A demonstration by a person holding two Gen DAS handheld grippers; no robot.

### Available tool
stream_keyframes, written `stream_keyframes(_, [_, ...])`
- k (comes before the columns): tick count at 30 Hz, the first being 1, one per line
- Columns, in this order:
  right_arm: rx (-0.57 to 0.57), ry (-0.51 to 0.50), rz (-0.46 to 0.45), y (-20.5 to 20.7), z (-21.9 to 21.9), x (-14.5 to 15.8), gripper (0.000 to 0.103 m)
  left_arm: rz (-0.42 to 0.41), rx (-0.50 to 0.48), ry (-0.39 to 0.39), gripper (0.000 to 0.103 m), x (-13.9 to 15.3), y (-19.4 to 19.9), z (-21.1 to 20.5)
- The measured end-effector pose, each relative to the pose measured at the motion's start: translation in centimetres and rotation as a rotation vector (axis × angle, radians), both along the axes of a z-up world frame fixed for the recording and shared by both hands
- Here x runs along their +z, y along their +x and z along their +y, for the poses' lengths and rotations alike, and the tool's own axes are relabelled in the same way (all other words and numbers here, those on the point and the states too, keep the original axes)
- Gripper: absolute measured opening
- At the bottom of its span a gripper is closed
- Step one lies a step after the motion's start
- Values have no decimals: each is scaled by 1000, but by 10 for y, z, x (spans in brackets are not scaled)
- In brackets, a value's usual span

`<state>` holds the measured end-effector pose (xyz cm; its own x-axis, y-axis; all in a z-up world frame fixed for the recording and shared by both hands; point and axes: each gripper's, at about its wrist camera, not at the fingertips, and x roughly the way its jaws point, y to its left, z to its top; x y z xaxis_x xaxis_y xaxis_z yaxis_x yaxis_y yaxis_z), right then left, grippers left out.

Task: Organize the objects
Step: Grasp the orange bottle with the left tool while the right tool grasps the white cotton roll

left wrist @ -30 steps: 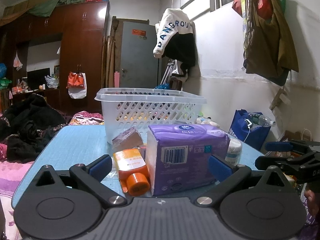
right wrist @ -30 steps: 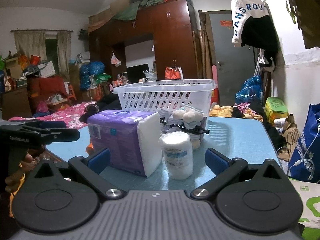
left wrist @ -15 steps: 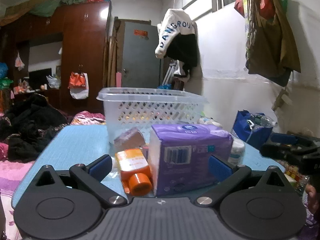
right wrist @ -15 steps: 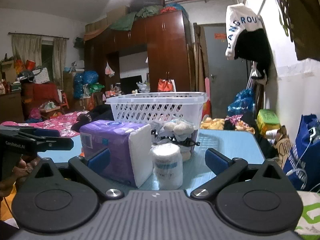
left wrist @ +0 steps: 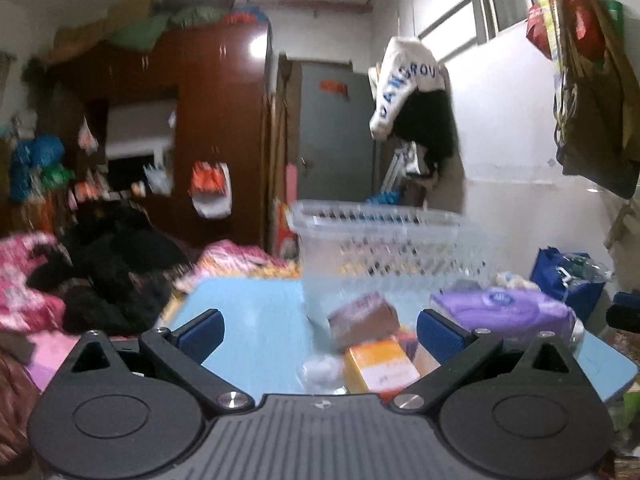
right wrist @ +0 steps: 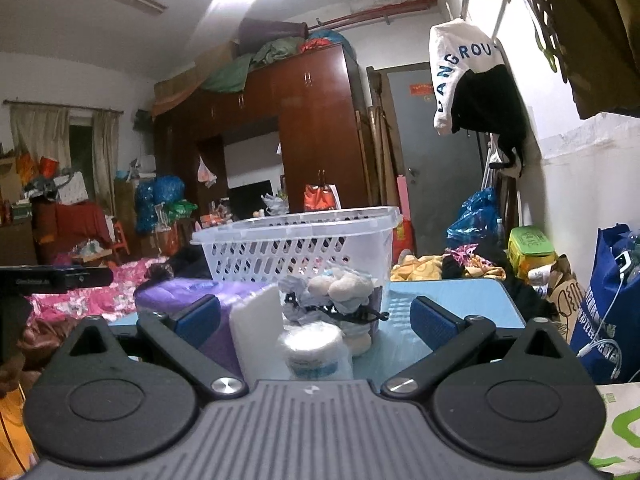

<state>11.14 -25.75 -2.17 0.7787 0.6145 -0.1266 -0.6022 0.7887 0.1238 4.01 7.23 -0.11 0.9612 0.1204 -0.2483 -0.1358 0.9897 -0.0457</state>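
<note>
I see both my grippers, left and right, spread wide and empty. In front of the white perforated plastic basket lie the purple wrapped tissue pack and white gauze roll.

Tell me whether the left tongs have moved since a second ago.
Yes. The left tongs swung left: the white plastic basket and purple tissue pack now sit right of their centre.
</note>
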Motion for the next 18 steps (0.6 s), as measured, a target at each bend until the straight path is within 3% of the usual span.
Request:
stream_keyframes(11, [-5,-87,66,16,21,-25,78,151,-60,-48,100,-35,46,-1])
stream_keyframes(18, [-17,-125,85,19,22,-32,71,147,-57,-18,100,-39,47,-11])
